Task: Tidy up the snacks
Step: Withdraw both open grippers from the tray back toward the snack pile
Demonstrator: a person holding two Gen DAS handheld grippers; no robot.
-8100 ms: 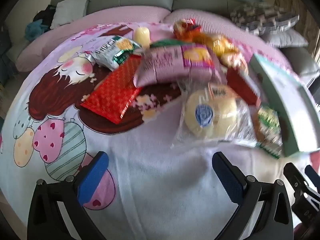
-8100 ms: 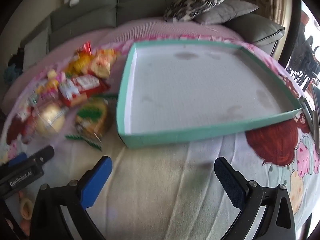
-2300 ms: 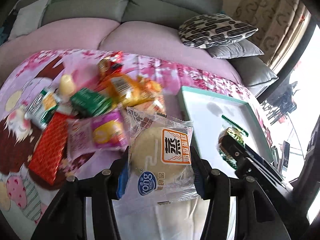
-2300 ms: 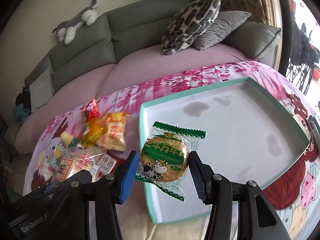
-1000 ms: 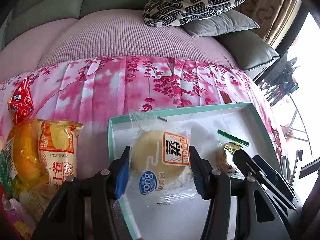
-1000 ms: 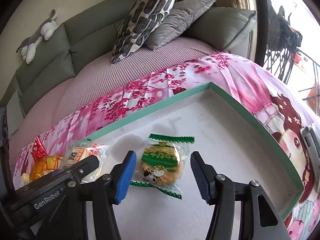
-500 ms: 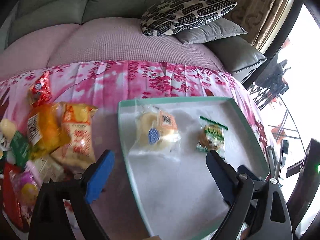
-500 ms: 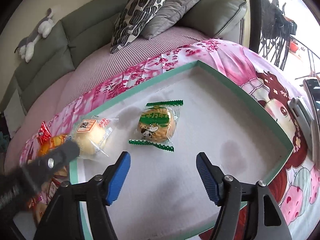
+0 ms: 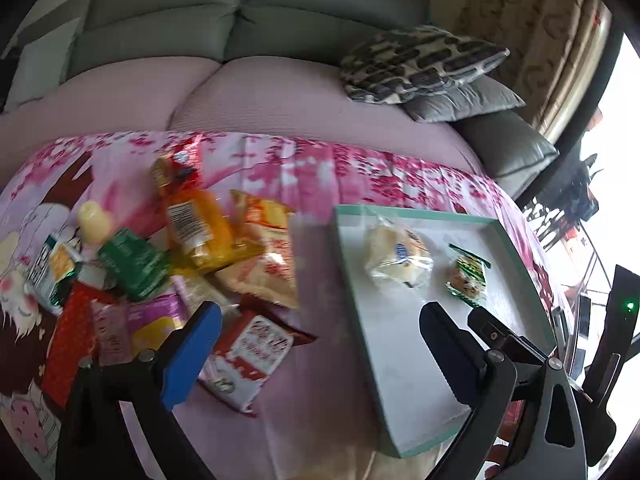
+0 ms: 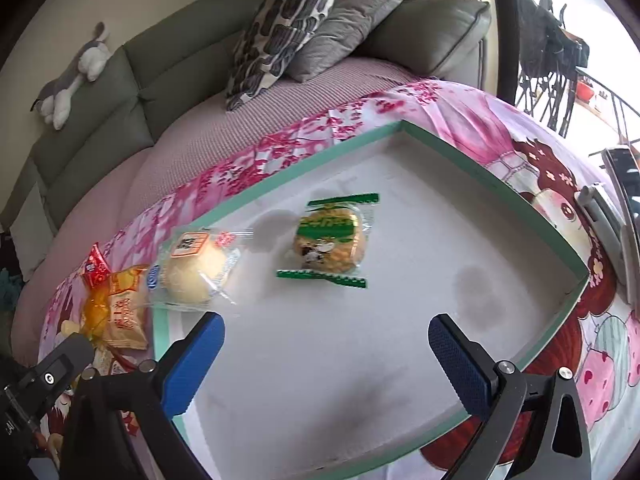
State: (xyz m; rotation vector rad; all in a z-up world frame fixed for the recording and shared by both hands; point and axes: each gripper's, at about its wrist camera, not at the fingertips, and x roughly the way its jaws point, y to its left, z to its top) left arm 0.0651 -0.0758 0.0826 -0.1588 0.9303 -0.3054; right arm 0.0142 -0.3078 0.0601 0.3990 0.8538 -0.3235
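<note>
Teal tray [image 10: 496, 188] holds only a bun [image 10: 196, 268] and a biscuit [image 10: 328, 236], while we find the left gripper [image 9: 316, 354] and right gripper [image 10: 326, 360] wide open and empty, the snack pile [image 9: 192, 256] beside it unsorted.

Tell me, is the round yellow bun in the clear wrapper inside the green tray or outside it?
Inside. The round yellow bun in its clear wrapper lies on the white floor of the green-rimmed tray, near its left wall, beside the green-wrapped biscuit.

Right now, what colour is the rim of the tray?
Teal green, around a white floor; the tray shows best in the right wrist view.
</note>
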